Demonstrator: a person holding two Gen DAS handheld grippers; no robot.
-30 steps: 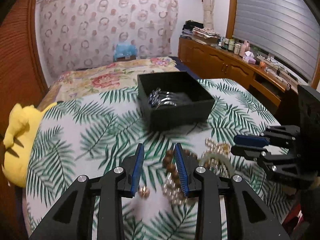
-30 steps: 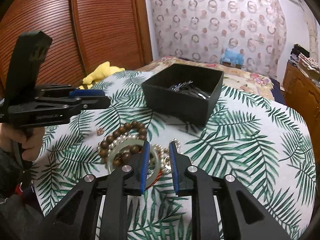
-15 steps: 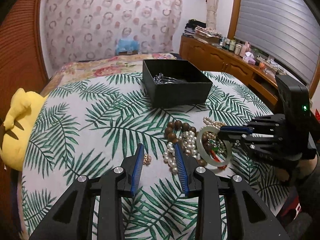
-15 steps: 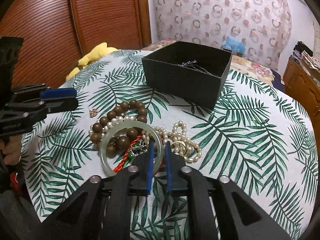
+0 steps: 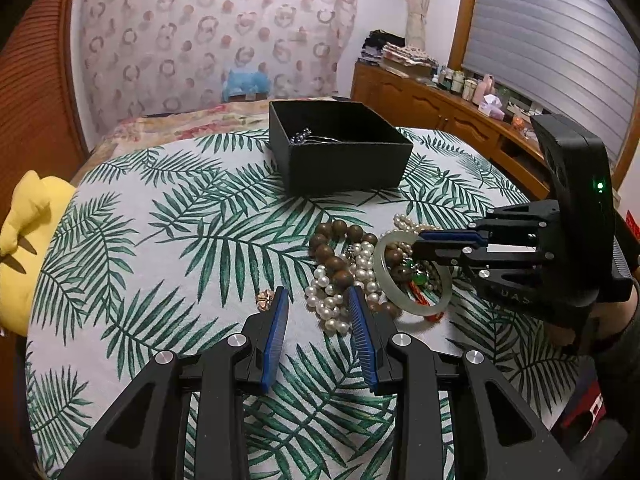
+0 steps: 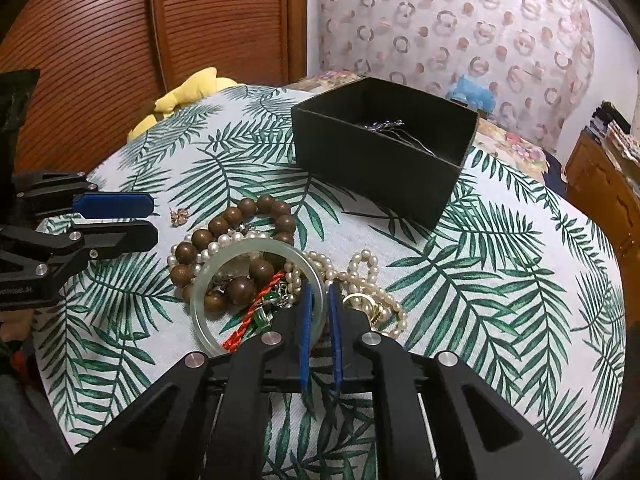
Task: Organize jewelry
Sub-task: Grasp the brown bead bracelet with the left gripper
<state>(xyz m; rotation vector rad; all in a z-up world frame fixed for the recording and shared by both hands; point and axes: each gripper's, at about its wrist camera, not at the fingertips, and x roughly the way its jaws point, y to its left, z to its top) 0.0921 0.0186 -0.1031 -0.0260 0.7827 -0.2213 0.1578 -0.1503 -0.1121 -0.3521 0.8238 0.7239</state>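
Since the earlier frames, the right tool has closed its blue pads on the near rim of the pale green bangle, while the left tool has kept the same partial opening with nothing between its pads.

Tabletop: round, covered by a white cloth printed with green palm fronds. Black box: open-topped, at the far side of the tabletop, holding silver-coloured pieces. Left tool: low over the cloth, its right pad just beside the pearl strand, its left pad just beside a small gold-coloured ornament that lies apart from the heap. Right tool: entering from the right in the left wrist view, held by a hand at the frame edge. Jewelry heap: near the box, between the two tools. Bangle: lying on top of the heap. Brown wooden bead bracelet: curving around the far side, partly under the bangle. Red cord and green stones: inside the bangle's ring. Gold ring: among the pearls to the right.
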